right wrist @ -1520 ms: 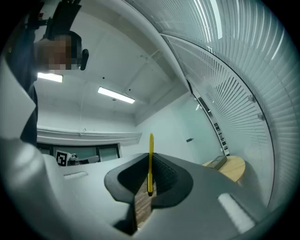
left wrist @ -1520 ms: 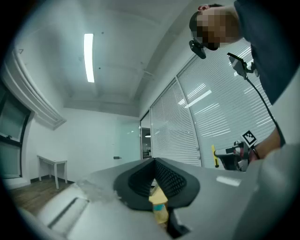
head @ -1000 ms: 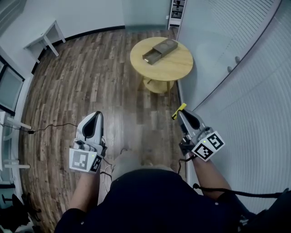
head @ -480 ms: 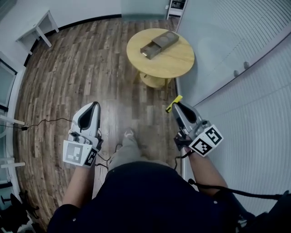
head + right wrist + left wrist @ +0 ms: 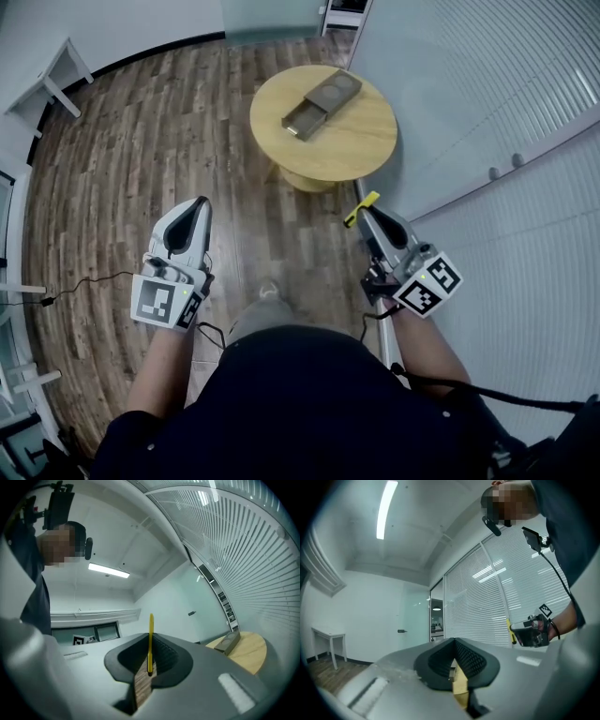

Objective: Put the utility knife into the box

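Round wooden table [image 5: 361, 141], white desk [image 5: 42, 82], perhaps a cable [image 5: 103, 278] at left.

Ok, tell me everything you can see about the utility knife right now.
The utility knife is slim and yellow, plastic by the look; the right gripper view shows it edge-on as a thin upright strip. The right gripper is shut on one end of it, and the rest sticks out past the jaw tips. It is up in the air over the wooden floor, short of the round table, touching only the pads. No blade can be made out.

Right gripper [image 5: 368, 218] with utility knife [image 5: 362, 207] — box [image 5: 322, 104] ahead
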### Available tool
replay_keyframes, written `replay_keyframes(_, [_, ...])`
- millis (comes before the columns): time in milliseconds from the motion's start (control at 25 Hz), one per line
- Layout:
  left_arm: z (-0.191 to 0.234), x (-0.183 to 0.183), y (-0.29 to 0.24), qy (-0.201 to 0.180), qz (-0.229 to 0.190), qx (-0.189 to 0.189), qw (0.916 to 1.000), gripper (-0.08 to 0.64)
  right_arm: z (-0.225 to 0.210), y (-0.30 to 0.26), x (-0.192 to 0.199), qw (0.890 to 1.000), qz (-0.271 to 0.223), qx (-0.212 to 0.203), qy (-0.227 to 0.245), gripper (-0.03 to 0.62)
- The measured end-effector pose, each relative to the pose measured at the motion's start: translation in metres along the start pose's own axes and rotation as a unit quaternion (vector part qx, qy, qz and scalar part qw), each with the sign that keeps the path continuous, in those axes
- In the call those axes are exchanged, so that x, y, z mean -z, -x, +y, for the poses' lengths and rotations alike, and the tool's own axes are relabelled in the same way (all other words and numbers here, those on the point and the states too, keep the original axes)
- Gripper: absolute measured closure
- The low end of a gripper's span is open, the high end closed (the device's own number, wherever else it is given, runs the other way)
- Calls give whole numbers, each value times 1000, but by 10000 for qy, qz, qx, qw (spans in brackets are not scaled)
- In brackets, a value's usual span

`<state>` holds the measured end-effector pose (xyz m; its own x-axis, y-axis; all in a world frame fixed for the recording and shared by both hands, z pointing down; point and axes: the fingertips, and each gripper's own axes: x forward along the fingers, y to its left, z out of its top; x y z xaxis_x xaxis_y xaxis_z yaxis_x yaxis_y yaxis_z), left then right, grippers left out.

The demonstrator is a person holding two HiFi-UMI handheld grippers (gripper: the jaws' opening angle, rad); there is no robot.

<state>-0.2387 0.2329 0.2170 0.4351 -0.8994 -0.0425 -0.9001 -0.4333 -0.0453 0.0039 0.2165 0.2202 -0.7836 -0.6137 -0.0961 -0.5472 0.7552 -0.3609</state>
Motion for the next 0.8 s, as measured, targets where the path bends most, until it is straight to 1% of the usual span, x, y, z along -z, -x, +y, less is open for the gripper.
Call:
replay_keyframes(160, [40, 14, -18, 107, 99, 116, 9998, 558, -11, -40, 0, 9999, -18, 139, 61, 565])
replay_keyframes(360, [86, 42, -38, 293, 343, 168, 9988, 558, -11, -92, 13, 9999, 43, 7, 119, 565])
replay_keyframes(480, [97, 45, -43, 270, 302, 203, 9990, 558, -17, -110, 19, 9999, 104, -6, 99, 564])
replay_keyframes(600, [113, 48, -49, 268, 251, 97, 9993, 558, -30, -125, 20, 9999, 126, 11, 92, 563])
replay_keyframes(680, [126, 48, -56, 332, 221, 22, 9992, 558, -39, -137, 14, 9999, 95, 15, 129, 563])
replay_keyframes(800, [137, 43, -74, 291, 173, 62, 9994, 558, -53, -154, 3, 9998, -20, -6, 200, 563])
